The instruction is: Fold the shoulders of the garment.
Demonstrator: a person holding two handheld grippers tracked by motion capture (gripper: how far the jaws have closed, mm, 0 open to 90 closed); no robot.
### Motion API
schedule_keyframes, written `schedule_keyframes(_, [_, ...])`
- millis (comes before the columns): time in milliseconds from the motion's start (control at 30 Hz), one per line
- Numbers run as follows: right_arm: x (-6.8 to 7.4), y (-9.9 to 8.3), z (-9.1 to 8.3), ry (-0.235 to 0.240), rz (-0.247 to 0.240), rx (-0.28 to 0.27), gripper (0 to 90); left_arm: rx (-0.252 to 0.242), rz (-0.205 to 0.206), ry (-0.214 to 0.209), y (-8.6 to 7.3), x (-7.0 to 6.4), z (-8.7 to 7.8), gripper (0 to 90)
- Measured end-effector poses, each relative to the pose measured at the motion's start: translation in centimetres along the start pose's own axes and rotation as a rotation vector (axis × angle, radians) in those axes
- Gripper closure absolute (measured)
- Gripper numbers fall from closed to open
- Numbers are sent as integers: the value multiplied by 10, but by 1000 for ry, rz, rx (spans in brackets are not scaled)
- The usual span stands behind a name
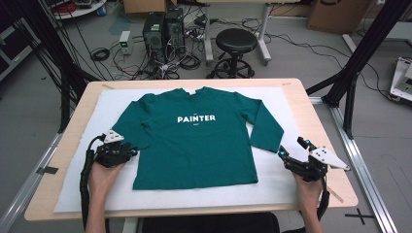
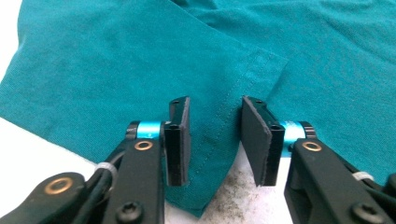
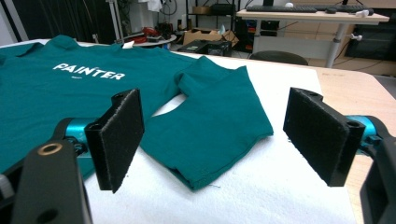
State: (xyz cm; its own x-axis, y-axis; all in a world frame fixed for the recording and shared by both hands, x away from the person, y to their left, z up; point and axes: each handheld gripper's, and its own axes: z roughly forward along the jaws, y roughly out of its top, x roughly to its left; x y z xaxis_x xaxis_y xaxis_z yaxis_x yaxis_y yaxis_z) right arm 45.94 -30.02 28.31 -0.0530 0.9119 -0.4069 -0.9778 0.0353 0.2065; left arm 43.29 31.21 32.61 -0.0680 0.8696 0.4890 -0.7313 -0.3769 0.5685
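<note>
Black jaws of left gripper (image 2: 212,140) parted, straddling stitched cuff of left sleeve (image 2: 140,84), nothing clamped. Right gripper (image 3: 233,140) spread wide, empty, just short of right sleeve (image 3: 219,126) cuff. Green shirt (image 1: 194,145), lettered "PAINTER" (image 1: 196,118), spread flat and face up on white mat (image 1: 272,189) over wooden table (image 1: 320,131), sleeves angled down and outward. Left gripper (image 1: 130,152) at left cuff; right gripper (image 1: 290,154) beside right cuff, apart from cloth. Black stool (image 1: 236,41) beyond far table edge.

teal shirt (image 1: 194,145), white lettering (image 1: 196,118), white mat (image 1: 272,189)
</note>
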Motion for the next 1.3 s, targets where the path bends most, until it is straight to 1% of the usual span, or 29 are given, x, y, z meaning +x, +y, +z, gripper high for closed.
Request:
schedule_keyframes(33, [0,0,0,-2,1,0,207,-2,2,1,0,0,0,680])
schedule_keyframes(67, [1,0,0,-3,7,4,207,-5,1,0,0,-1,0,725])
schedule_keyframes(100, [1,0,0,-3,7,4,207,-10,-5,3,-1,-1,0,725])
schedule_keyframes(133, [1,0,0,-4,5,4,207,-12,-11,5,-1,-1,0,744])
schedule_keyframes(200, [1,0,0,-5,6,4,207,-18,-46,5,-2,0,0,791])
schedule_keyframes(233, [1,0,0,-5,6,4,207,-18,-55,8,-2,1,0,791])
schedule_keyframes(267, [1,0,0,-5,8,6,207,-25,-57,14,-3,1,0,837])
schedule_keyframes(300, [1,0,1,-5,8,7,207,-37,-59,26,-5,1,0,849])
schedule_keyframes(367, [1,0,1,-7,7,8,207,-43,-60,28,-6,1,0,853])
schedule_keyframes(433, [1,0,1,-11,-3,8,207,-47,-76,37,-5,0,0,859])
schedule_keyframes(467, [1,0,1,-12,-4,10,207,-47,-78,46,-5,0,0,860])
schedule_keyframes(533, [1,1,2,-16,-11,11,207,-60,-76,51,-4,-1,-2,860])
schedule_keyframes(567, [2,1,1,-16,-4,15,207,-73,-83,46,-3,-1,-3,860])
schedule_keyframes(700, [2,1,2,-16,-3,17,207,-138,-125,12,-1,2,-11,860])
schedule_keyframes(767, [2,1,2,-19,-4,16,207,-165,-136,-5,1,2,-16,860])
schedule_keyframes(833, [3,1,2,-28,-9,18,207,-190,-141,-19,5,1,-19,860])
schedule_keyframes(900, [3,1,2,-28,-10,21,207,-209,-138,-27,10,-1,-22,860])
schedule_keyframes(1000, [3,1,2,-30,-11,22,207,-222,-132,-44,20,-6,-24,860])
schedule_keyframes(1033, [3,1,2,-30,-11,22,207,-231,-132,-47,23,-8,-24,860])
schedule_keyframes(1100, [3,1,2,-29,-10,21,207,-234,-125,-57,32,-12,-22,860])
schedule_keyframes(1300, [3,1,2,-30,-15,21,207,-254,-86,-77,60,-30,-15,860])
